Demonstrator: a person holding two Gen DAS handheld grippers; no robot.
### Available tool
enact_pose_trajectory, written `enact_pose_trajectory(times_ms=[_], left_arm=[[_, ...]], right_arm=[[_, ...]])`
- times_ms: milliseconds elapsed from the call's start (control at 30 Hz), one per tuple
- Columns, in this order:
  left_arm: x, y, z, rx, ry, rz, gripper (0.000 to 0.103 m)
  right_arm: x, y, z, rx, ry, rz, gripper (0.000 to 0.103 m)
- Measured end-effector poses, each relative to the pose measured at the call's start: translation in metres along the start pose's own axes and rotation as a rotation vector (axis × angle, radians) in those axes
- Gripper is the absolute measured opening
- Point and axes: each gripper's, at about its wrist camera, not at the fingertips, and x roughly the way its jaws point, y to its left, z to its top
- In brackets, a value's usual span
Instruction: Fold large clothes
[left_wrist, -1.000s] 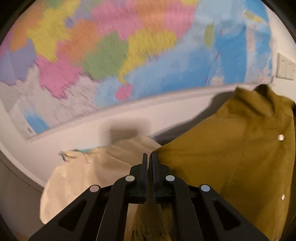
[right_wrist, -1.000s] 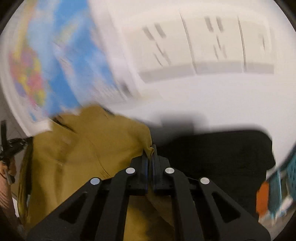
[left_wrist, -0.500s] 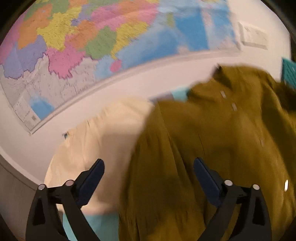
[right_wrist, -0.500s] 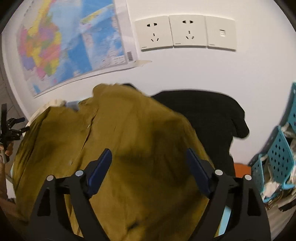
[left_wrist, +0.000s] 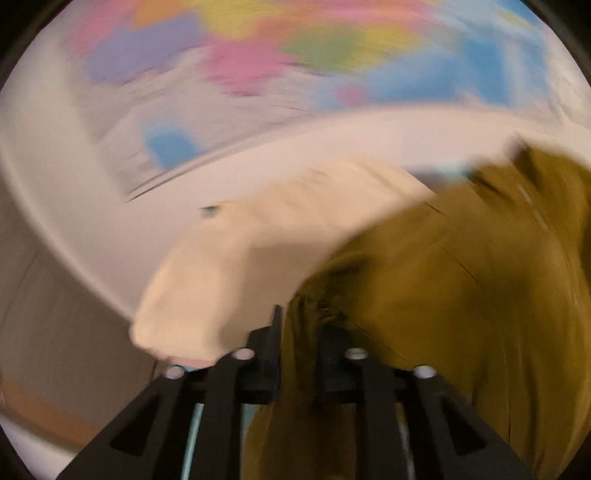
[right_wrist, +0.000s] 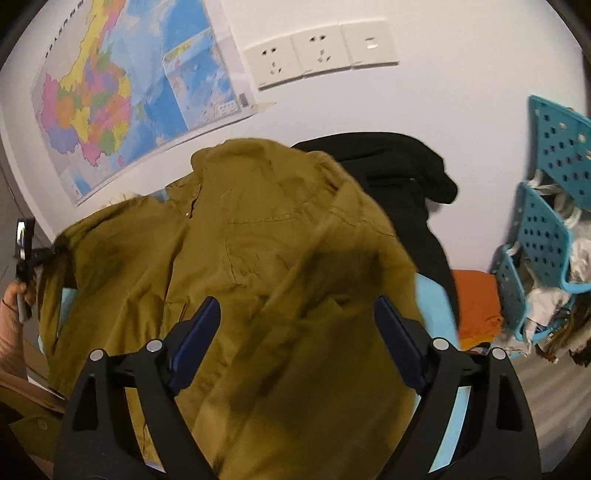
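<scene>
1. A colourful wall map (right_wrist: 110, 107) hung at the left on a white wall, with three socket plates (right_wrist: 321, 53) to its right.
2. A light-blue surface (right_wrist: 436, 306) carried the olive-brown shirt (right_wrist: 258, 258), spread front-up with its collar towards the wall. A cream garment (left_wrist: 258, 251) lay left of it, a black garment (right_wrist: 399, 166) and an orange cloth (right_wrist: 476, 299) to its right.
3. Blue perforated baskets (right_wrist: 546, 229) of laundry stood at the far right.
4. The left gripper (left_wrist: 297, 332), angled downward, had just been closing; its narrowed jaws bracketed the shirt's bunched edge, though blur hid whether they pressed it.
5. The right gripper (right_wrist: 295, 332) hovered above the shirt, jaws spread wide, gripping nothing.
</scene>
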Motion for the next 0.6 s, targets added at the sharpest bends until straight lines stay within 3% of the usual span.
enact_pose_trajectory(times_ms=[33,67,133,233,300,367,433,467,500,600], left_arm=[[0.005,0.007,0.004,-0.012,0.016,0.038,0.053],[0.010,0.008,0.005,-0.003,0.026,0.074,0.066],[0.015,0.002,0.002,0.008,0.034,0.110,0.067],[-0.002,-0.013,-0.005,0.025,-0.031,-0.062,0.070],[-0.021,-0.021,-0.008,0.037,-0.102,-0.180,0.085],[-0.041,-0.032,-0.011,0.070,-0.170,-0.294,0.089],[-0.053,-0.044,-0.012,0.106,-0.201,-0.342,0.089],[-0.060,-0.051,-0.011,0.127,-0.224,-0.365,0.089],[-0.064,-0.056,-0.010,0.141,-0.239,-0.386,0.089],[-0.071,-0.069,-0.007,0.155,-0.256,-0.445,0.091]], right_arm=[[-0.003,-0.001,-0.003,0.005,0.003,0.000,0.084],[-0.006,0.000,-0.009,0.003,0.007,0.006,0.084],[-0.009,0.006,-0.018,-0.013,0.027,0.023,0.085],[-0.008,0.026,-0.033,-0.083,0.083,0.057,0.090],[-0.002,0.040,-0.043,-0.163,0.128,0.039,0.092],[0.010,0.052,-0.054,-0.265,0.181,-0.021,0.091],[0.021,0.047,-0.057,-0.256,0.216,-0.026,0.070],[0.026,0.034,-0.052,-0.171,0.238,0.008,0.033],[0.025,0.023,-0.048,-0.111,0.233,0.025,0.009],[-0.005,0.001,-0.022,-0.005,0.113,0.085,0.006]])
